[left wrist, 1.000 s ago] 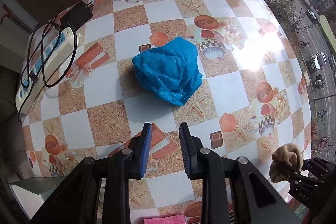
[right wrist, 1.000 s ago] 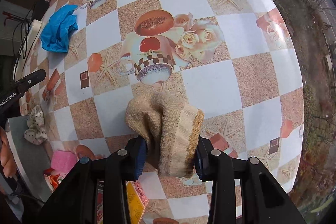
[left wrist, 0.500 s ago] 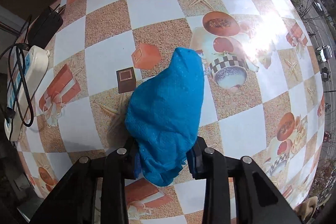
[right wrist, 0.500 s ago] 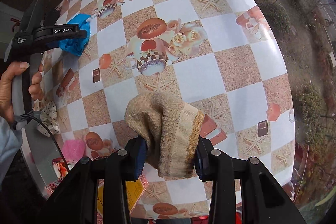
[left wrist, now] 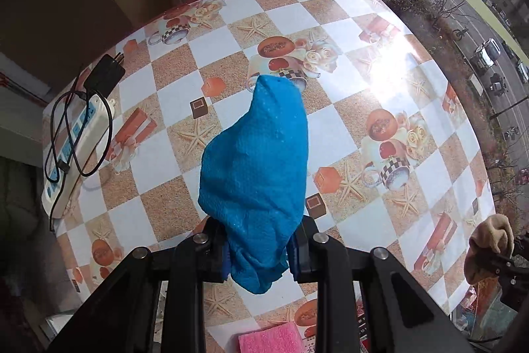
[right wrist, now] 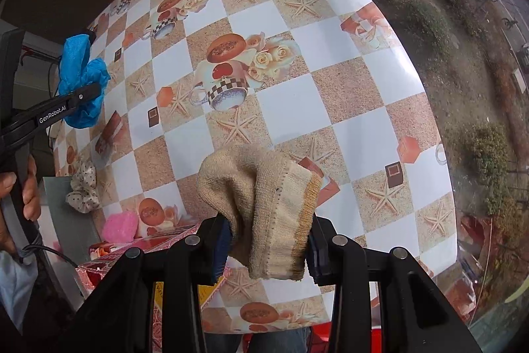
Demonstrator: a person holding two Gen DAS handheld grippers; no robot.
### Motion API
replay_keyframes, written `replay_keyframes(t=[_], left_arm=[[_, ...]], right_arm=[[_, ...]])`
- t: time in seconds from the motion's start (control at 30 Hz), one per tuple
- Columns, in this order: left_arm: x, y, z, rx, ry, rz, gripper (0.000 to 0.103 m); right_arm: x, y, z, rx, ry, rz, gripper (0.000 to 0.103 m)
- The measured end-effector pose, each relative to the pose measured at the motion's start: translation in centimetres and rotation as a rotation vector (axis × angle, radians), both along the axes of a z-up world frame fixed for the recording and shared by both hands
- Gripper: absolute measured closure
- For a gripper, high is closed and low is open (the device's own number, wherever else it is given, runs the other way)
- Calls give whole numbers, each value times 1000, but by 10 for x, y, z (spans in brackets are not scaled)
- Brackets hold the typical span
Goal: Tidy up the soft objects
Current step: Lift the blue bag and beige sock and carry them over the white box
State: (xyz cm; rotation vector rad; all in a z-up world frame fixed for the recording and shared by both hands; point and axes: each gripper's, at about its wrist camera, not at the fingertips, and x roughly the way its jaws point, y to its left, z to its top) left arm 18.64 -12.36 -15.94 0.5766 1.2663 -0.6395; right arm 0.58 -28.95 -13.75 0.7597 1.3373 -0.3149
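Note:
A crumpled blue cloth [left wrist: 254, 161] hangs above the checkered table [left wrist: 347, 138], pinched at its lower end by my left gripper [left wrist: 259, 250]. The jaws are closing on it and the pads press into the fabric. The right wrist view shows the same blue cloth [right wrist: 81, 81] raised at the left edge. My right gripper [right wrist: 267, 250] is shut on a beige knitted sock [right wrist: 258, 187], held clear above the table's near side. The beige sock [left wrist: 489, 240] also appears at the lower right of the left wrist view.
A white power strip [left wrist: 76, 148] with a black adapter [left wrist: 104, 75] lies at the table's left edge. Near the front are a pink sponge [right wrist: 120, 225], a polka-dot scrunchie [right wrist: 82, 191], a grey tray [right wrist: 66, 214] and a red box [right wrist: 148, 240]. A hand [right wrist: 29, 187] grips the left tool.
My left gripper went down to the blue cloth, closed on it and lifted it off the table. My right gripper rose a little with the beige sock still held.

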Motion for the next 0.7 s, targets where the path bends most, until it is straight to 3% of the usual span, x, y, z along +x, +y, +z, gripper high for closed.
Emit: replay_keyframes(t=[0.4, 0.7], left_arm=[[-71, 71, 57, -26, -27, -42, 74], [-114, 104, 72, -46, 5, -67, 74]], right_arm=[[-15, 26, 49, -54, -54, -12, 64], [-27, 57, 80, -88, -85, -5, 64]])
